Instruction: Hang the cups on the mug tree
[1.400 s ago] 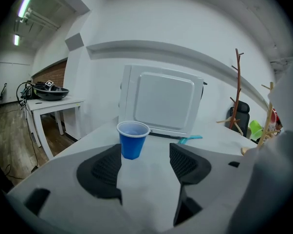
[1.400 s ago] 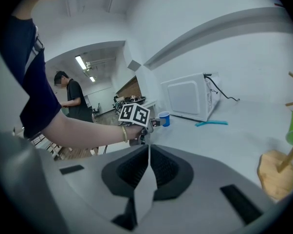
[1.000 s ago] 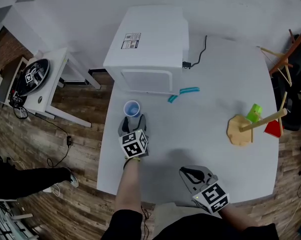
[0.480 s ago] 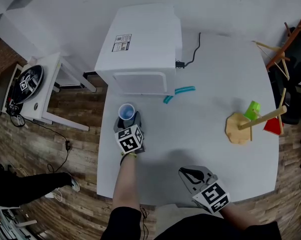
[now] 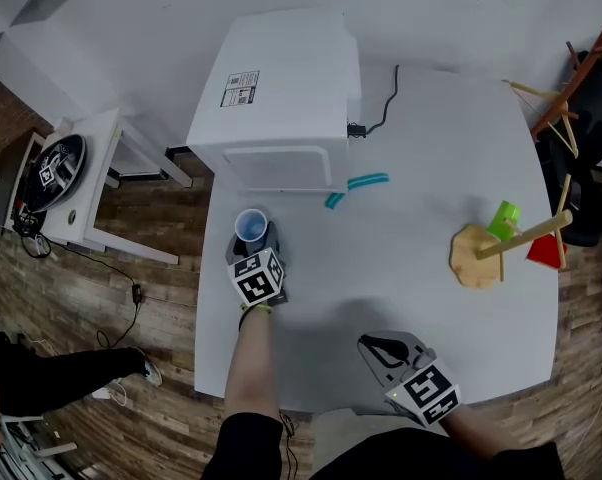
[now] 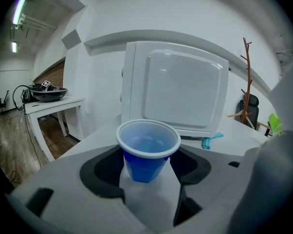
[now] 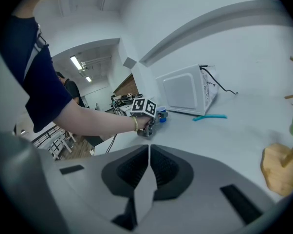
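On the left part of the white surface [image 5: 411, 278], the head view shows the blue cup [image 5: 251, 225] upright just before the microwave [image 5: 281, 88], the left gripper [image 5: 253, 242] right at it, the right gripper [image 5: 379, 348] well apart near the person, and the mug tree [image 5: 476, 256] far right with a green cup [image 5: 505, 218] and a red cup [image 5: 546, 255] at its pegs. From the left gripper view, its fingers [image 6: 100, 172] stand released and spread, the blue cup between them but not clamped. From the right gripper view, its fingers [image 7: 129, 172] are clenched together on nothing, pointing across the surface toward the left gripper.
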Action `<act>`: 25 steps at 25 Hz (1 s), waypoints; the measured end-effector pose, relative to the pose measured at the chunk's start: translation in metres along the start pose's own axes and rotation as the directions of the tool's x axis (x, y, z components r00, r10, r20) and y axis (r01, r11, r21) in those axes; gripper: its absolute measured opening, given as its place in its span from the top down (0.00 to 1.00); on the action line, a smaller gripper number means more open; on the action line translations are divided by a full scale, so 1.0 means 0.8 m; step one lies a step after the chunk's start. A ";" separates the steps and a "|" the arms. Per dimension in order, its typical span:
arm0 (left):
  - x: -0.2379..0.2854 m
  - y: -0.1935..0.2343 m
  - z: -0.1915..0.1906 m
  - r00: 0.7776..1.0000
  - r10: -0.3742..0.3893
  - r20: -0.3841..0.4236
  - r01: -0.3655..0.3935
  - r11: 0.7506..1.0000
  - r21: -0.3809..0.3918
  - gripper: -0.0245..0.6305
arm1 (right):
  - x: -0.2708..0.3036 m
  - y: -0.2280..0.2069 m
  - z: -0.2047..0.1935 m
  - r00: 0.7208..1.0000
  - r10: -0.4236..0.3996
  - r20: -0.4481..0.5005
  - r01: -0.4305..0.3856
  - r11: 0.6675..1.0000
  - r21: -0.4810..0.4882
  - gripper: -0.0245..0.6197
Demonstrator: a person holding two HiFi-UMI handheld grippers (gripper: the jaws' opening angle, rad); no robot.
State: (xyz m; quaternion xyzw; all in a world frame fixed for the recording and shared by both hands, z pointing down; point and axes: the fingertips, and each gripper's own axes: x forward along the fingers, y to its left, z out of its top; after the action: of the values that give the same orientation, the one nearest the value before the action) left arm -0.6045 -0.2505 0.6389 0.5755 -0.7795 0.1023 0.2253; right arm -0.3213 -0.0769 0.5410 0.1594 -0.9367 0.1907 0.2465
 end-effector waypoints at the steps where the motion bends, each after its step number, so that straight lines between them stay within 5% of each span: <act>1: -0.001 -0.001 0.001 1.000 -0.001 0.001 0.001 1.000 0.002 0.49 | 0.000 0.000 0.000 1.000 0.000 0.002 0.000 1.000 -0.001 0.91; 25: -0.078 -0.073 0.046 0.994 -0.071 0.084 0.072 0.997 -0.002 0.49 | -0.045 0.020 0.009 0.997 0.001 0.079 0.002 0.999 -0.036 0.91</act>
State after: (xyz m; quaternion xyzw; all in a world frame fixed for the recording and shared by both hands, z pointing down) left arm -0.5432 -0.2313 0.5712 0.6063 -0.7674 0.0678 0.1972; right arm -0.3004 -0.0582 0.5120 0.1627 -0.9491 0.1670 0.2120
